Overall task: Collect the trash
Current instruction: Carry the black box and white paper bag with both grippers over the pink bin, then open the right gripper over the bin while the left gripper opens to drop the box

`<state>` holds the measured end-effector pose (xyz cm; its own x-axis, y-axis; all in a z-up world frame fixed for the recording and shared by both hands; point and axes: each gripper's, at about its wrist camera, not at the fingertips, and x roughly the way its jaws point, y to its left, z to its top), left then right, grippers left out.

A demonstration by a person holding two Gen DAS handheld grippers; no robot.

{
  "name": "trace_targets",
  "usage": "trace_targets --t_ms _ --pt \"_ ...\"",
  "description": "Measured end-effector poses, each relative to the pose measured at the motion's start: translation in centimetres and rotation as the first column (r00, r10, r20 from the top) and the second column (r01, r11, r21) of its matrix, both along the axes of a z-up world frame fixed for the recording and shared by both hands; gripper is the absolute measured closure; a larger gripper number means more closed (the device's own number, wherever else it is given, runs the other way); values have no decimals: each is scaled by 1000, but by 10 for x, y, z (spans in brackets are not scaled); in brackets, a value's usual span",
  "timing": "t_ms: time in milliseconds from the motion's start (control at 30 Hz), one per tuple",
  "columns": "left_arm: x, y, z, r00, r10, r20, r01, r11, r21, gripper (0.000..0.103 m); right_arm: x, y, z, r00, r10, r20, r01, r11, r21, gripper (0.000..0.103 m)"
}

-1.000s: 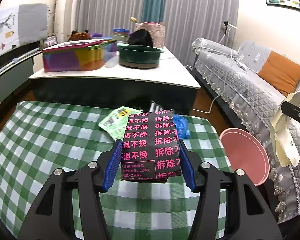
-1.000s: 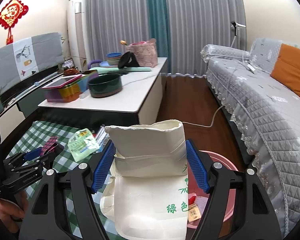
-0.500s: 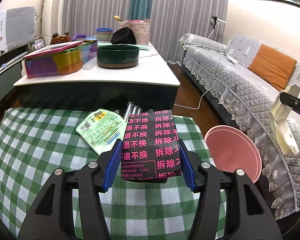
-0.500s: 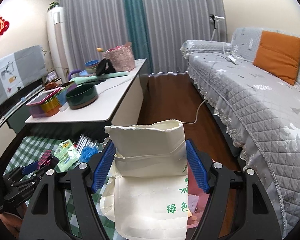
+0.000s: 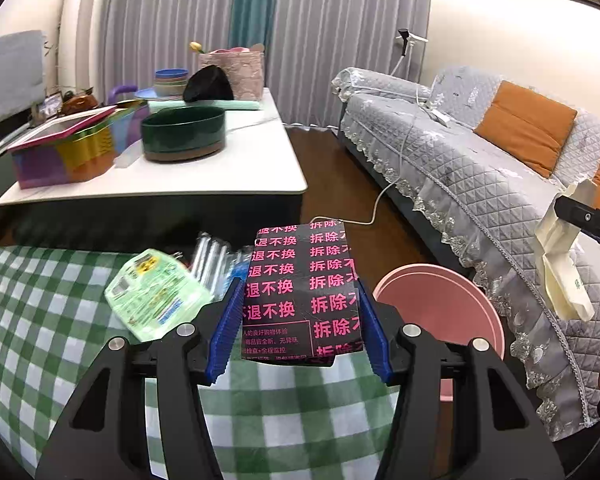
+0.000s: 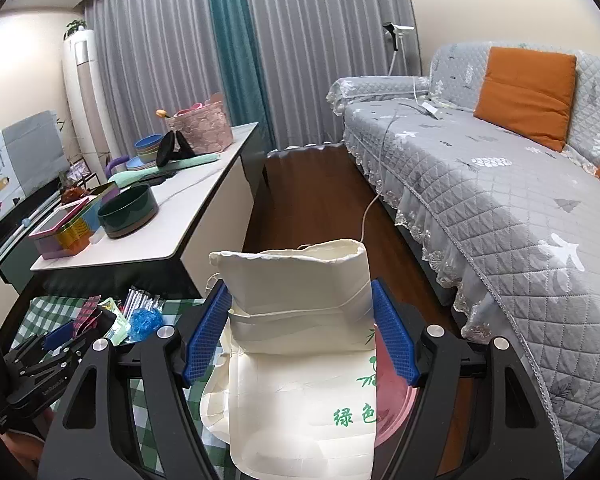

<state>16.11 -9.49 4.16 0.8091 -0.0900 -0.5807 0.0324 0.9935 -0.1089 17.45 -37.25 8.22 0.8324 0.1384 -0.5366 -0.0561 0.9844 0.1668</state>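
1. The left gripper (image 5: 300,322) holds a flat black packet with pink writing (image 5: 302,292) between its two blue pads. The pads press on both sides of the packet.
2. The packet is up in the air. It hangs over the edge of the worktop with the green and white checked cloth (image 5: 48,320).
3. The right gripper (image 6: 300,334) holds a soft cream paper bag with green writing (image 6: 300,344). Its blue pads squeeze the bag on both sides, and the bag hangs down below them.
4. A round pink plastic bin (image 5: 440,312) stands on the floor just beside the checked worktop. In the right wrist view it peeks out behind the cream bag.
5. More trash lies on the checked cloth: a light green plastic pouch (image 5: 156,296), a clear pack of long thin sticks (image 5: 210,258) and a small crumpled blue thing (image 6: 144,320).
6. Behind it is a white table (image 5: 220,176) with a dark green round bowl (image 5: 184,132) and a colourful box (image 5: 68,152).
7. A grey quilted sofa (image 6: 500,200) with orange cushions (image 6: 528,92) stands on the right.
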Motion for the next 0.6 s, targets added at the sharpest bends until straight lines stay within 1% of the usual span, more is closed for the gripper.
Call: trace_targets --t_ms 600 --pt "32 -57 -4 995 -100 -12 99 995 -5 49 16 -25 -5 998 -65 -8 65 998 21 32"
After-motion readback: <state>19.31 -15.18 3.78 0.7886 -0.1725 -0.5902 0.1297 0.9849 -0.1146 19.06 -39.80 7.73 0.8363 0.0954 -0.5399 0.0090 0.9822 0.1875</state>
